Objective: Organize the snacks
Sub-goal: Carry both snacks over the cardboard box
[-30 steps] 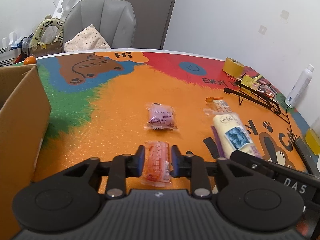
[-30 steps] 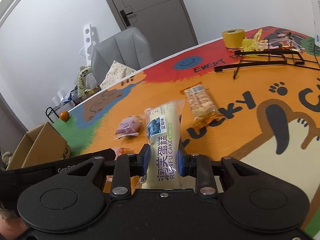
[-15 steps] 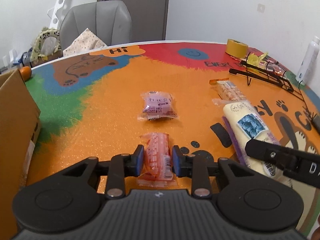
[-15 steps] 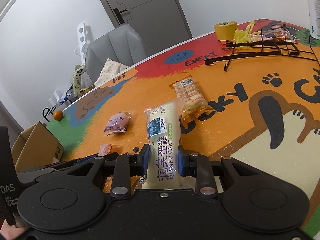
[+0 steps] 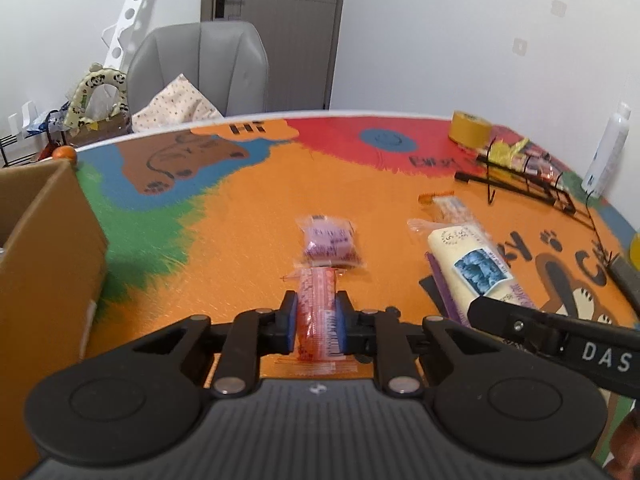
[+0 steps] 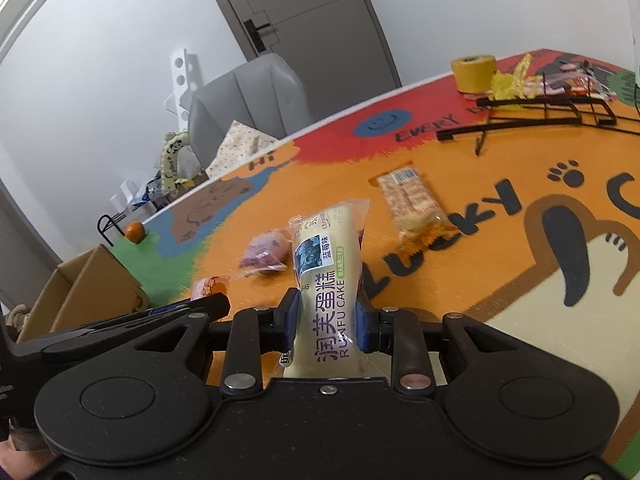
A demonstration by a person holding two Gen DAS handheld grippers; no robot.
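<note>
Right gripper (image 6: 327,322) clamps a cream pack (image 6: 326,280) labelled "RUNFU CAKE"; left gripper (image 5: 317,322) pinches an orange snack (image 5: 318,316), print probably unreadable; purple packet (image 5: 329,242) beyond.

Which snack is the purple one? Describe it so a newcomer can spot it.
On the colourful table mat, look at the orange middle area, just beyond the orange packet clamped in the left gripper. The purple snack lies flat there: a short, clear-wrapped purple block, unlike the long cream cake or the striped wafer pack.
</note>
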